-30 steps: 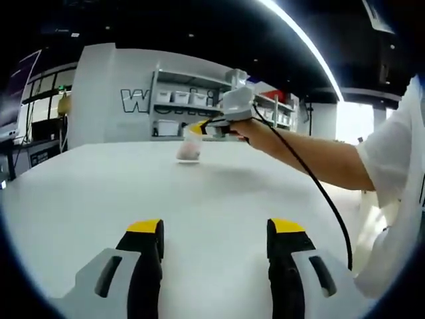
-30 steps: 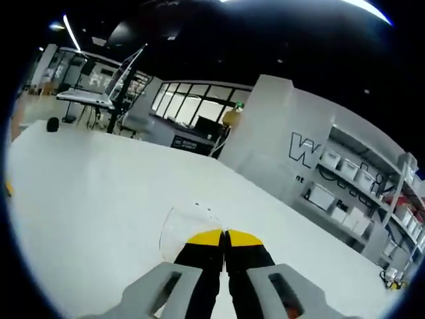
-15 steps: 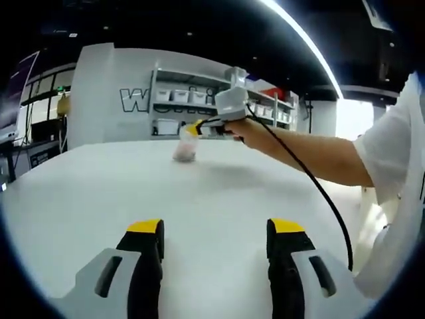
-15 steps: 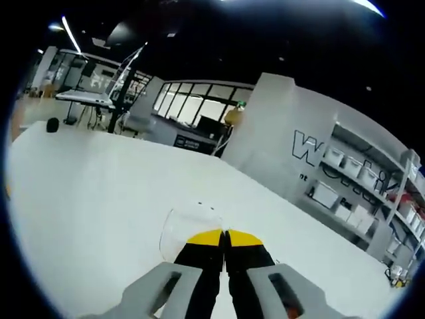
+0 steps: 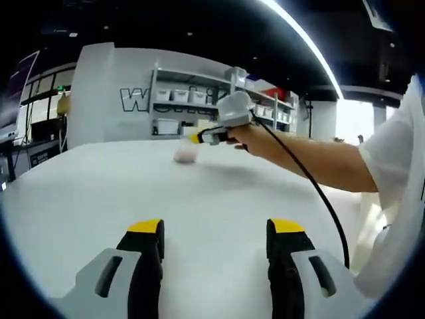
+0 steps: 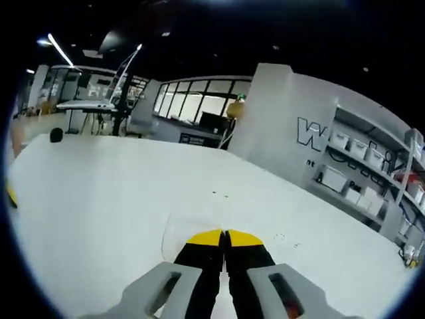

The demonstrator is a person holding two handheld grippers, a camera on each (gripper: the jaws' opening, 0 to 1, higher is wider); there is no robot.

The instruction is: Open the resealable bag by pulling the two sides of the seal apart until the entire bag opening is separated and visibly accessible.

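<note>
A: What has changed? B: In the left gripper view the right gripper [image 5: 196, 137] has come down, and the resealable bag [image 5: 186, 153] it holds now lies lower, on the white table [image 5: 99, 199], where before it hung upright from the tips.

A: Is the right gripper clamped? B: Yes. In the right gripper view its yellow-tipped jaws are pressed together with no gap, pinching the clear bag's edge; the bag [image 6: 180, 229] spreads out ahead and to the left of the tips.

A: And the left gripper [image 5: 214, 232]? B: Its jaws stand wide apart with nothing between them, low over the table. The bag is far ahead of it, slightly left of centre, with something pinkish inside.

A: Whose arm is that? B: The person's forearm [image 5: 319, 159] reaches in from the right, a black cable [image 5: 317, 189] trailing under it.
</note>
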